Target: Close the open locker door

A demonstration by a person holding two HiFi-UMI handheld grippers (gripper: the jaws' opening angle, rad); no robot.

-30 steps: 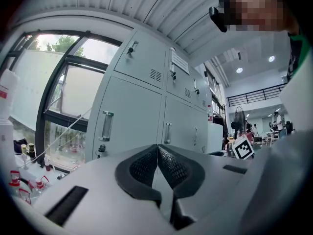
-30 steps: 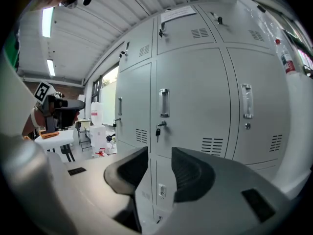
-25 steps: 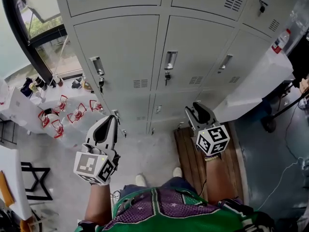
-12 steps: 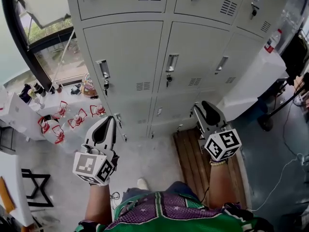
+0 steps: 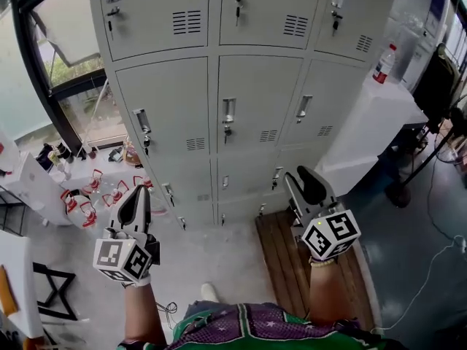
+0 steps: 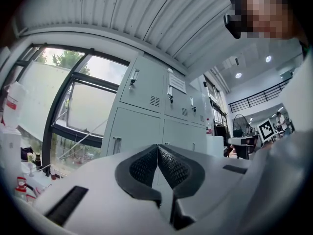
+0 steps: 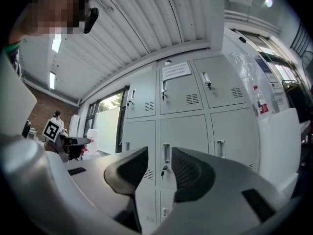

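Left gripper (image 5: 138,192), right gripper (image 5: 301,176) — higher now.

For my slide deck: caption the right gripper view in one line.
Right gripper, jaws apart and empty, faces a bank of grey lockers whose visible doors all look shut.

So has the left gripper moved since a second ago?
Yes. In the head view the left gripper has shifted left, off the bottom corner of the lockers, towards the red-framed items on the floor.
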